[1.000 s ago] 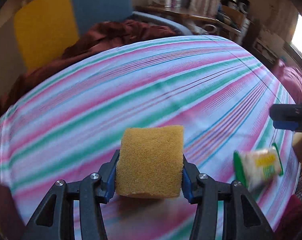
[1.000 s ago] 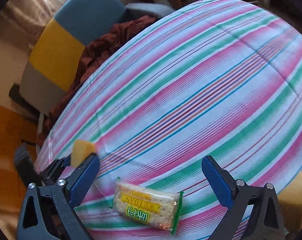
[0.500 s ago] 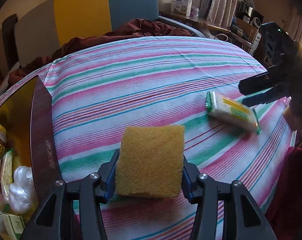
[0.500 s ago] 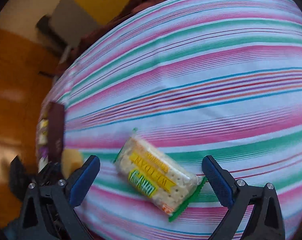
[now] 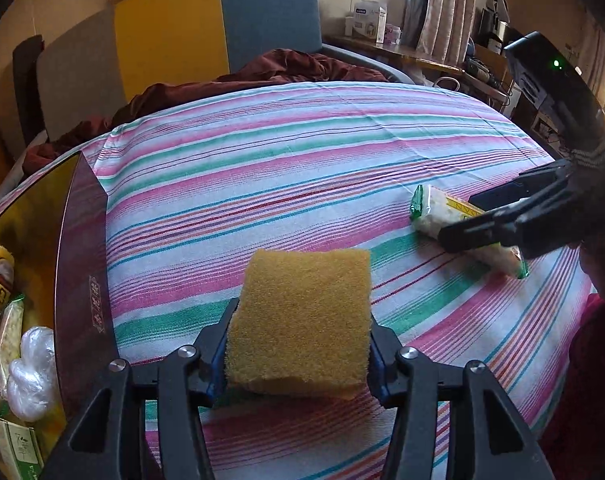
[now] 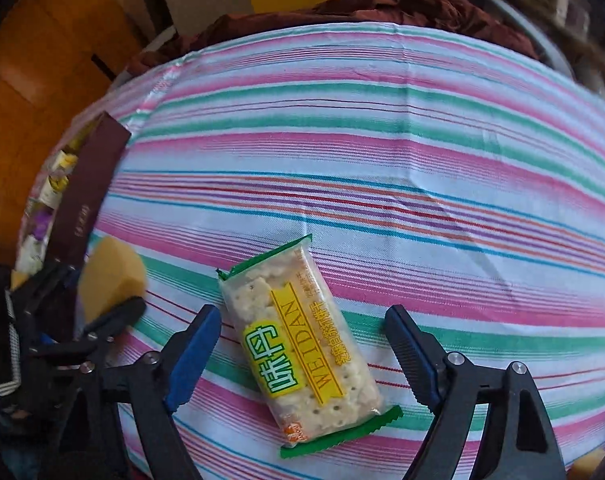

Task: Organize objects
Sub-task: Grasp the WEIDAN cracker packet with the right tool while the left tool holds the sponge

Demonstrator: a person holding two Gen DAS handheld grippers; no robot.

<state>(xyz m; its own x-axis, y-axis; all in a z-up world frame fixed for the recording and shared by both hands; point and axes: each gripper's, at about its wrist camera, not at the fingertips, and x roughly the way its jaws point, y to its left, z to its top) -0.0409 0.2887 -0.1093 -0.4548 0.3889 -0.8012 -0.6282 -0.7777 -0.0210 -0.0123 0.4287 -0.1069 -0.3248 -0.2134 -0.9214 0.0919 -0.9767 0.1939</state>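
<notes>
My left black two-finger gripper with blue pads (image 5: 298,354) fills the lower middle of its own view, angled steeply downward, both pads pressed against the sides of a yellow block that sits squeezed between them. In the right wrist view that same tool shows at the lower left edge, tilted toward the centre. My right black two-finger gripper with blue pads (image 6: 302,344) points down even more steeply; its jaws are closing, with a long packet lying between the fingers and a gap on each side, neither pad touching it. From the left view it reaches in from the right edge.
</notes>
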